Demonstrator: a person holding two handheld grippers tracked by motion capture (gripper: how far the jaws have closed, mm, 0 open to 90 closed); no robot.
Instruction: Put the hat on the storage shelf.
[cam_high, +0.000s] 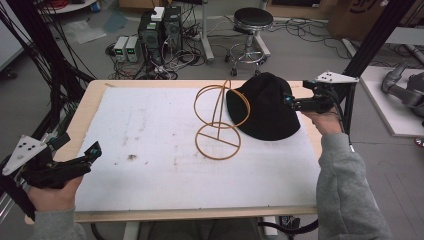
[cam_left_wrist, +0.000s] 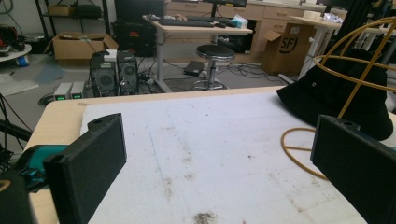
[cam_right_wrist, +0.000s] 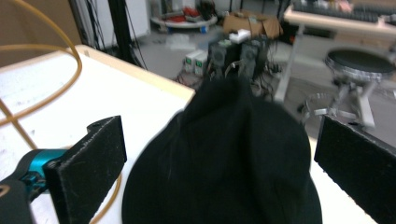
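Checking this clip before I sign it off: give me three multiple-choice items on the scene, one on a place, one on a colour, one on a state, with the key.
1. Where does the black bucket hat lie?
A. at the table's far right, beside the wire hat stand
B. at the near left corner
C. on the floor by the stool

2. What colour is the wire hat stand?
A. blue
B. yellow-orange
C. white

3. How do the right gripper's jaws stand?
A. shut on the hat
B. shut on the stand
C. open, with the hat between and ahead of them

Key: 1 A, since the high view shows the hat on the white mat at the far right, against the stand's rings. 2 B, as the rings and rod are yellow-orange. 3 C, as the right gripper view shows both jaws wide apart, not touching the hat.
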